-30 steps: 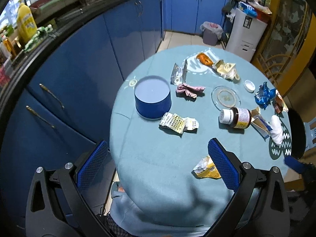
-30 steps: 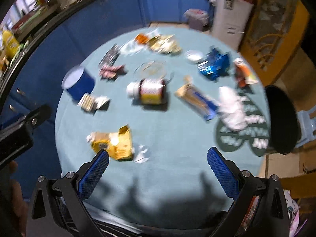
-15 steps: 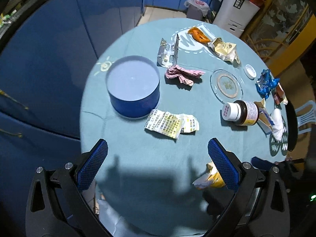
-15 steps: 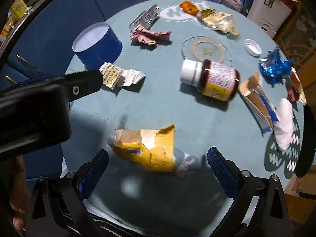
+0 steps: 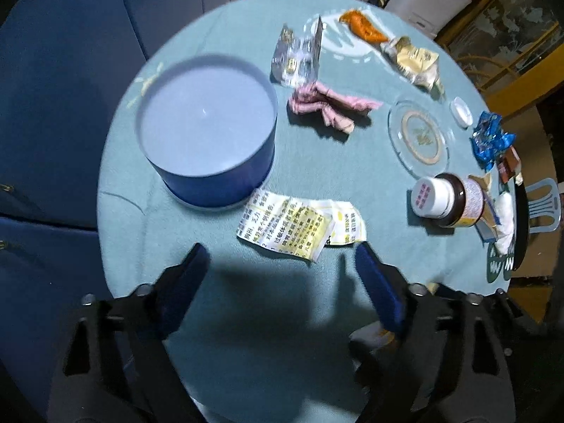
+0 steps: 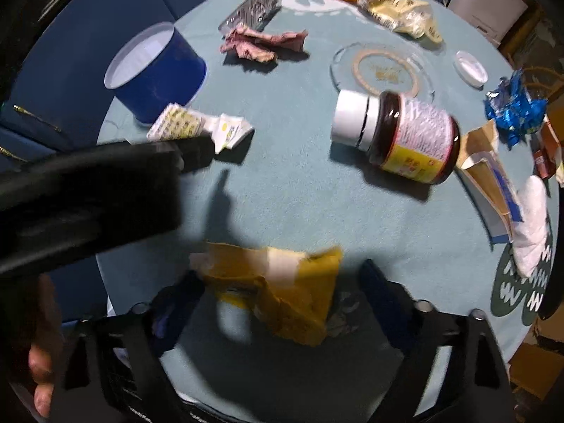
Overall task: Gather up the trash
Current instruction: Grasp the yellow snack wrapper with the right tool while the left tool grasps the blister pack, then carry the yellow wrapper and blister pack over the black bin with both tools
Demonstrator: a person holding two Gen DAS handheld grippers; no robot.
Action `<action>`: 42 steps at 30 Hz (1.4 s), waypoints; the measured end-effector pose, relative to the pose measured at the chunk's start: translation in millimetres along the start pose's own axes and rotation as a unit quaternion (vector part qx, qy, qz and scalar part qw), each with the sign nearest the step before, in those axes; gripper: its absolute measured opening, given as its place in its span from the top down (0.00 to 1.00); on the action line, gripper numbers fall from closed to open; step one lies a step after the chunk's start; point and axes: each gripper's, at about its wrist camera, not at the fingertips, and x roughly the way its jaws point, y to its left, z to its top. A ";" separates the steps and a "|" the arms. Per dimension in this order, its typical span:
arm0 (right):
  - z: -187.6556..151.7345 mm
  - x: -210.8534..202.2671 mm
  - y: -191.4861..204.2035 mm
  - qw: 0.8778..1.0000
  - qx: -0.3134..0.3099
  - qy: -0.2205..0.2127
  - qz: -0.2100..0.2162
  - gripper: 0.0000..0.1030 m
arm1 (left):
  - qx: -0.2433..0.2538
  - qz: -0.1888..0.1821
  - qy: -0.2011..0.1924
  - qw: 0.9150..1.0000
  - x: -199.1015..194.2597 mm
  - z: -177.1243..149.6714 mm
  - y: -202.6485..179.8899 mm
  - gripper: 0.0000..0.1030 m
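**Inspector:** Trash is lying scattered over the round table (image 5: 218, 317), which is wearing a teal cloth. What is the right gripper (image 6: 282, 282) showing?

**Assistant:** Its jaws are standing wide apart, holding nothing. A crumpled yellow wrapper (image 6: 278, 289) is lying on the cloth between the two blue fingers (image 6: 382, 298); whether either finger is touching it, I cannot tell, as the near part is blurring.

**Inspector:** And the left gripper (image 5: 282, 275)?

**Assistant:** Also spread open and empty, hovering over the cloth. A folded printed leaflet (image 5: 299, 229) is lying just ahead of its fingertips, right beside the base of a blue round tin (image 5: 208, 130).

**Inspector:** Remaining items?

**Assistant:** Beyond the tin, a pink crumpled wrapper (image 5: 328, 105) is sitting beside a silver blister pack (image 5: 298, 54). An orange wrapper (image 5: 365, 28) and a beige packet (image 5: 416, 60) are lying at the far edge. A brown bottle with a white cap (image 6: 394, 134) is lying on its side near a glass dish (image 6: 380, 67). A blue foil wrapper (image 6: 514, 105), a torn carton (image 6: 486, 179) and a white wad (image 6: 532, 222) are sitting at the right side.
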 end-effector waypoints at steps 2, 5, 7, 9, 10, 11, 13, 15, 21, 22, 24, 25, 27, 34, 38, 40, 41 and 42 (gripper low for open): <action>1.8 -0.8 -4.2 1.000 0.003 -0.004 0.001 0.32 | -0.001 0.004 0.006 1.000 4.3 -0.6 -0.9 0.35; 1.4 -7.6 -10.8 1.000 0.005 -0.010 0.006 0.36 | -0.002 0.004 -0.004 1.000 1.2 -1.9 -1.7 0.61; 2.6 -13.2 -11.8 1.000 0.002 -0.024 0.007 0.42 | -0.005 -0.002 -0.007 1.000 -0.3 -3.1 -1.2 0.67; -0.2 -20.6 -9.3 0.999 -0.003 -0.039 0.003 0.48 | -0.009 -0.013 -0.006 1.000 -1.7 -5.6 -0.8 0.81; -2.9 -26.8 -11.4 0.999 -0.005 -0.046 0.001 0.52 | -0.010 -0.015 -0.008 1.000 -3.0 -6.5 -1.3 0.81; -3.7 -31.4 -13.3 0.998 -0.004 -0.056 -0.004 0.55 | -0.011 -0.017 -0.014 1.000 -5.8 -7.9 -1.6 0.83; -3.8 -36.8 -17.8 0.998 0.002 -0.067 -0.009 0.63 | -0.008 -0.020 -0.028 0.999 -13.9 -9.2 -3.3 0.88; -4.2 -37.4 -22.5 0.997 0.010 -0.072 -0.003 0.68 | -0.006 -0.022 -0.042 0.999 -23.0 -10.4 -6.0 0.91; -21.6 -56.0 -22.7 0.995 0.025 -0.097 0.003 0.72 | -0.003 -0.025 -0.083 0.996 -48.2 -13.8 -14.2 0.96; -25.2 -59.9 -20.9 0.994 0.026 -0.104 0.001 0.72 | -0.001 -0.026 -0.088 0.996 -50.8 -14.4 -17.5 0.96; -24.6 -64.9 -20.4 0.992 0.027 -0.120 -0.004 0.72 | 0.005 -0.028 -0.101 0.994 -59.9 -18.6 -20.7 0.97; -24.5 -67.3 -21.8 0.992 0.027 -0.127 -0.006 0.72 | 0.006 -0.029 -0.107 0.994 -63.1 -20.4 -22.6 0.97; -23.4 -69.1 -24.0 0.990 0.030 -0.138 -0.009 0.72 | 0.009 -0.029 -0.123 0.992 -70.4 -19.9 -29.2 0.97; -33.0 -95.0 -37.9 0.981 0.041 -0.187 -0.024 0.72 | 0.035 -0.027 -0.157 0.987 -91.2 -24.2 -55.7 0.97; -36.7 -104.8 -49.2 0.976 0.052 -0.210 -0.033 0.72 | 0.051 -0.025 -0.168 0.984 -97.5 -23.9 -73.6 0.97; -39.6 -110.9 -56.8 0.973 0.060 -0.222 -0.036 0.72 | 0.059 -0.024 -0.172 0.983 -99.2 -23.7 -82.4 0.97; -41.2 -113.8 -59.8 0.971 0.063 -0.226 -0.037 0.72 | 0.065 -0.023 -0.175 0.982 -100.9 -23.3 -88.9 0.97; -42.6 -117.3 -64.3 0.970 0.067 -0.232 -0.038 0.72 | 0.070 -0.023 -0.178 0.981 -102.3 -23.5 -94.1 0.97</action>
